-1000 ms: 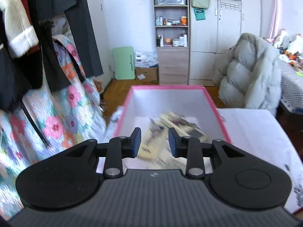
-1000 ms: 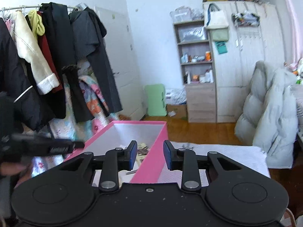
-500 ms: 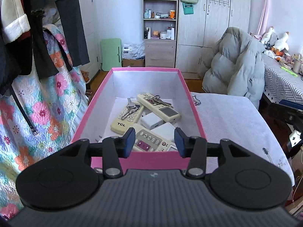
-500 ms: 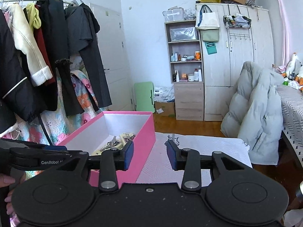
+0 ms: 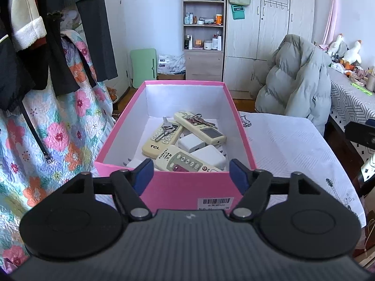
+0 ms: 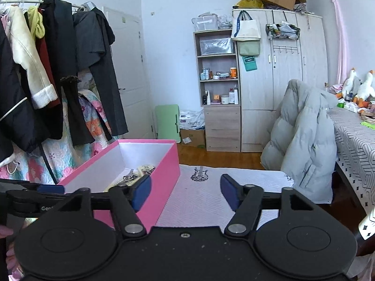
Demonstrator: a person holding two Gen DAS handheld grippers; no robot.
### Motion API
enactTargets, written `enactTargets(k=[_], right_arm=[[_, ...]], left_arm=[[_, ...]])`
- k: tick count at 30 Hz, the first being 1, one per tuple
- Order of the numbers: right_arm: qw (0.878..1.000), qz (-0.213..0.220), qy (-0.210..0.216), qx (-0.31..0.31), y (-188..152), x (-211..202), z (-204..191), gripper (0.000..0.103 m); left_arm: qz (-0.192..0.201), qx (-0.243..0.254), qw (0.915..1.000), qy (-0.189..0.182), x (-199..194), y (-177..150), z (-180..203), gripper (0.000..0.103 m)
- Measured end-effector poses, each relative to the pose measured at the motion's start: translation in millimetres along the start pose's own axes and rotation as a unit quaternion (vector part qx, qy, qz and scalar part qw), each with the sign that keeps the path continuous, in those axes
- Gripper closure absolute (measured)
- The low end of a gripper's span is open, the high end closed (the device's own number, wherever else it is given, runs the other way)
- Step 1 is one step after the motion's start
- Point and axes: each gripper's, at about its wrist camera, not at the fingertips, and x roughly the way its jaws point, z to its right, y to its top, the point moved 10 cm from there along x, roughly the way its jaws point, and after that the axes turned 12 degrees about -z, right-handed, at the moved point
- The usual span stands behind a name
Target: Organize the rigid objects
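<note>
Left wrist view: the left gripper (image 5: 191,175) hangs short of the pink box (image 5: 187,187), its jaws, which have just been opening, spread wide and empty, judged a release now that the contents are stowed. Inside lie three cream remotes (image 5: 161,138), two bunches of keys (image 5: 198,120) and white chargers (image 5: 191,142), loosely overlapped. Right wrist view: the right gripper (image 6: 185,193), jaws likewise just opened and bare, straddles the box's right wall above the white tablecloth (image 6: 246,180).

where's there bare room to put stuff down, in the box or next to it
Inside the pink box, only the far end by the back wall is bare; the near half is crowded with remotes, keys and white adapters. The white cloth right of the box is bare.
</note>
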Motion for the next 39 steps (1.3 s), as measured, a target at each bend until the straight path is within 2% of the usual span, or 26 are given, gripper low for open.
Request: enactTargets(k=[2,3,5,7,12,21,25,32,39], right_arm=[[1.0,-0.003,-0.009,0.0,-2,0,2,0.023],[1.0,-0.003,-0.015,0.0,-2,0,3,0.011],[1.0,0.006,-0.023,0.003,-3,-3,6,0.0],[0.999,0.012,-0.039,0.012,-4,-5,12,0.0],[0.997,-0.007,-0.074,0.035,-7,-8,23,0.0],[0.997,0.004,-0.068,0.017,-8,-21,15,0.0],[0.998,0.013,-0.065,0.01,-9,-26,8,0.0],[0.997,0.04,-0.064,0.017,-13,-29,6,0.0],[0.996,0.04,-0.074,0.004,-18,-25,4,0.0]], left_arm=[[0.005,-0.002,1.0,0.003,-3,0,0,0.021],[0.008,-0.003,1.0,0.005,-4,-1,0,0.017],[0.015,-0.008,0.9998,0.009,-5,-1,-1,0.001],[0.023,-0.013,0.9995,0.018,-6,-2,-3,0.001],[0.006,-0.016,0.9996,0.024,-4,-6,-6,0.0],[0.01,-0.012,0.9983,0.057,-12,-7,-8,0.0],[0.021,-0.017,0.9987,0.044,-21,-10,-6,0.0],[0.025,-0.001,0.9985,0.049,-26,-22,3,0.0],[0.034,0.002,0.9985,0.044,-28,-27,13,0.0]])
